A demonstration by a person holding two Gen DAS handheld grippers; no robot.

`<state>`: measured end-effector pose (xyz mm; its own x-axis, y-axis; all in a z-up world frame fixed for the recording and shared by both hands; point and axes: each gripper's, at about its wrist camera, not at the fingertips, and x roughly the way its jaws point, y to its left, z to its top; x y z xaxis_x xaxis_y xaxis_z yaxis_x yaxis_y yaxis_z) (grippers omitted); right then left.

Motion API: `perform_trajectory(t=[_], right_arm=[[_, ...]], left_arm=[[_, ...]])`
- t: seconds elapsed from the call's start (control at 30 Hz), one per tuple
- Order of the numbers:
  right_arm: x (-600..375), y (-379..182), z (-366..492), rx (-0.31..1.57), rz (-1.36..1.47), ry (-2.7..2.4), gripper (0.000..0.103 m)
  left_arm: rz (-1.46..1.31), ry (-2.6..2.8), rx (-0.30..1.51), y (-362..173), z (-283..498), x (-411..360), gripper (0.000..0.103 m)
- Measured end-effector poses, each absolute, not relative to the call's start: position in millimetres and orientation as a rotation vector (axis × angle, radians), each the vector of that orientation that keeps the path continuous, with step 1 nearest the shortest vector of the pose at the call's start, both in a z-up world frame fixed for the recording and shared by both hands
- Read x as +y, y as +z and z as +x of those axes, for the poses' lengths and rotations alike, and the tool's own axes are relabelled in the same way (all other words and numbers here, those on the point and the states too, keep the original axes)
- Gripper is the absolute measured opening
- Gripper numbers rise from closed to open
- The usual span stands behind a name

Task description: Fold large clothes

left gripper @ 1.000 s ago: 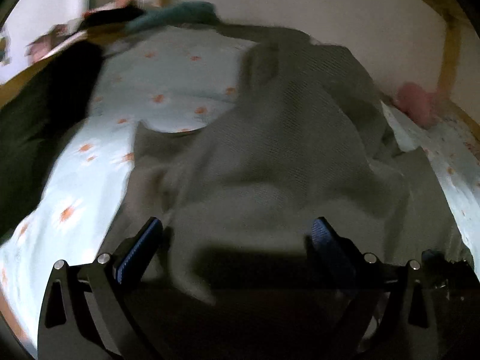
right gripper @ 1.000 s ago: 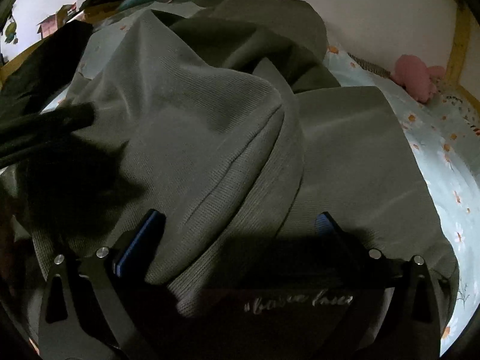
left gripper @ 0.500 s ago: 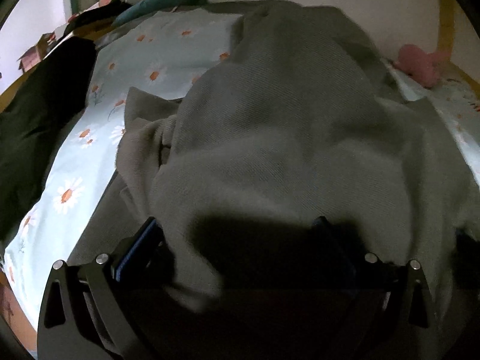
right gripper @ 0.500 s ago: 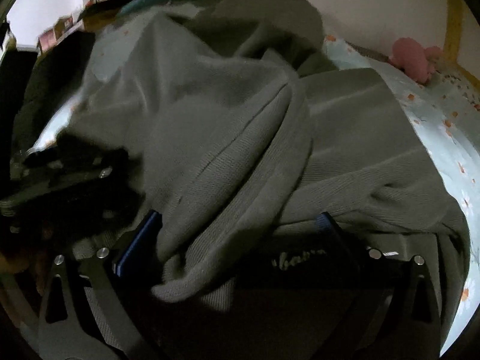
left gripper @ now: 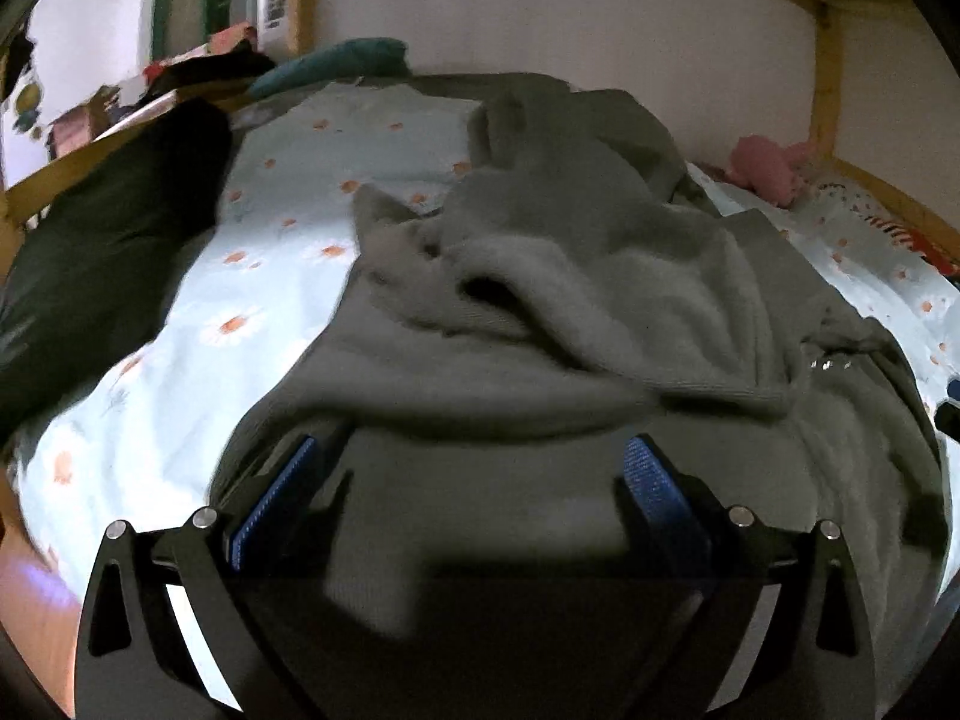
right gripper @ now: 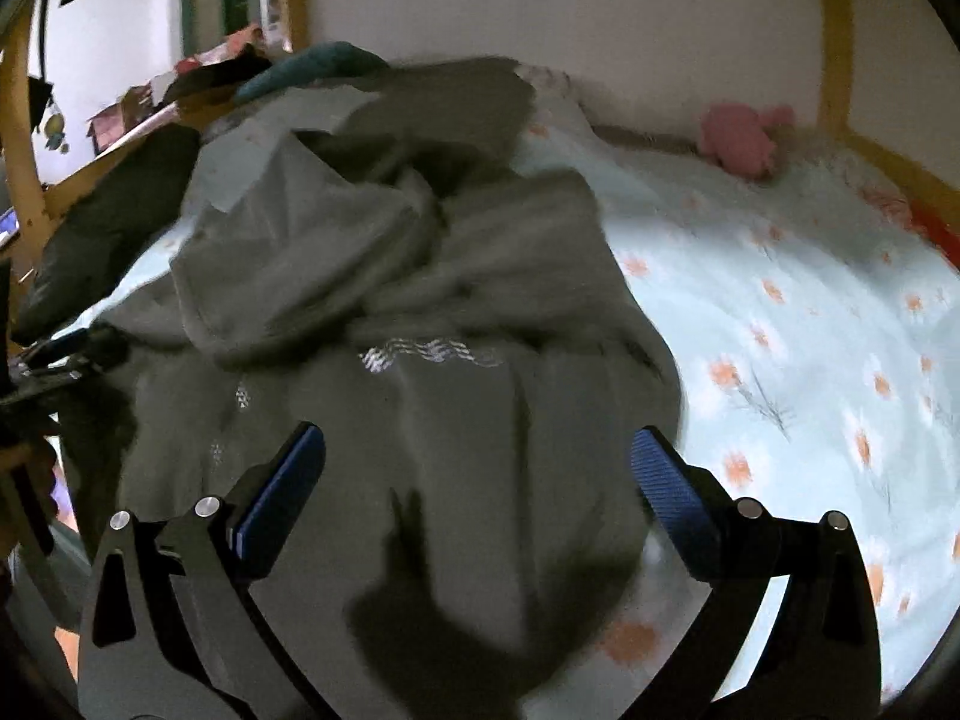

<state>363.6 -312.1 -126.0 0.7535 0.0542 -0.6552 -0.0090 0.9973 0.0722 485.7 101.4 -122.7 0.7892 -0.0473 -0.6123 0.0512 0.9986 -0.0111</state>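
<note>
- The grey sweatshirt lies crumpled on the flowered bed sheet and fills the centre and right of the left wrist view. In the right wrist view it fills the centre and left.
- It looks thick and soft, probably with fleece inside. I judge it limp, somewhat heavy, and not slippery.
- The left gripper has its jaws wide apart, with cloth lying between them, not pinched.
- The right gripper is also spread wide over the cloth and holds nothing.
- The picture is blurred, so hem and sleeve are hard to tell apart. The rolled thick edge at centre right seems a good place to pinch.
- A dark garment lies at left, apart from the sweatshirt.
</note>
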Motion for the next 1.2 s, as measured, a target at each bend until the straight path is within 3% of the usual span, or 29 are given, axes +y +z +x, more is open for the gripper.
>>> perform_trajectory(t=[0.33, 0.5, 0.57, 0.6, 0.63, 0.67, 0.7, 0.73, 0.77, 0.8, 0.9, 1.0, 1.07, 1.1, 1.13, 1.17, 1.2], right_arm=[[-316.2, -189.5, 299.2, 0.816, 0.183, 0.221, 0.100], [-301.2, -220.3, 274.6, 0.863, 0.232, 0.332, 0.100], [-297.3, -228.6, 274.6, 0.900, 0.261, 0.330, 0.100], [-297.0, -227.9, 273.6, 0.893, 0.302, 0.352, 0.096], [-297.1, -228.0, 273.7, 0.894, 0.363, 0.399, 0.084], [-297.7, -228.0, 273.6, 0.896, 0.394, 0.410, 0.076], [-297.5, -229.0, 274.1, 0.898, 0.407, 0.385, 0.059], [-297.7, -228.1, 274.1, 0.896, 0.408, 0.380, 0.034], [-297.7, -224.4, 272.8, 0.897, 0.410, 0.382, 0.027], [-295.1, -207.0, 263.8, 0.856, 0.413, 0.436, 0.026], [-265.9, -156.3, 235.5, 0.752, 0.229, 0.477, 0.026], [-255.6, -159.1, 236.0, 0.770, 0.181, 0.463, 0.027], [-252.5, -178.3, 240.0, 0.818, 0.175, 0.469, 0.035], [-250.4, -185.7, 240.3, 0.829, 0.153, 0.465, 0.047], [-245.2, -193.3, 240.3, 0.843, 0.130, 0.462, 0.056], [-242.4, -199.7, 240.3, 0.858, 0.114, 0.463, 0.060], [-239.1, -206.8, 239.3, 0.861, 0.104, 0.468, 0.071]], left_arm=[[0.046, -0.013, 0.669, -156.1, 399.2, 121.4, 0.098], [-0.185, -0.180, 0.843, -215.5, 382.3, 126.9, 0.098], [-0.195, -0.148, 0.816, -225.9, 371.7, 117.9, 0.098], [-0.215, -0.151, 0.837, -226.1, 372.8, 116.6, 0.098], [-0.252, -0.156, 0.862, -224.1, 375.1, 118.1, 0.098], [-0.301, -0.179, 0.883, -222.2, 376.9, 121.7, 0.094], [-0.327, -0.188, 0.885, -220.1, 376.8, 124.6, 0.086], [-0.359, -0.180, 0.886, -215.1, 374.4, 130.8, 0.056], [-0.400, -0.195, 0.890, -209.6, 371.7, 138.1, 0.022], [-0.471, -0.240, 0.884, -201.1, 367.1, 146.1, 0.022], [-0.425, -0.287, 0.795, -160.5, 345.5, 146.3, 0.022], [-0.413, -0.279, 0.787, -144.2, 345.0, 145.3, 0.022], [-0.381, -0.230, 0.910, -169.1, 360.1, 143.9, 0.022], [-0.373, -0.216, 0.948, -180.1, 365.6, 143.7, 0.023], [-0.362, -0.191, 0.973, -196.0, 369.0, 145.9, 0.028], [-0.357, -0.168, 0.973, -207.0, 368.8, 149.1, 0.043], [-0.365, -0.150, 0.968, -213.5, 367.3, 152.3, 0.056]])
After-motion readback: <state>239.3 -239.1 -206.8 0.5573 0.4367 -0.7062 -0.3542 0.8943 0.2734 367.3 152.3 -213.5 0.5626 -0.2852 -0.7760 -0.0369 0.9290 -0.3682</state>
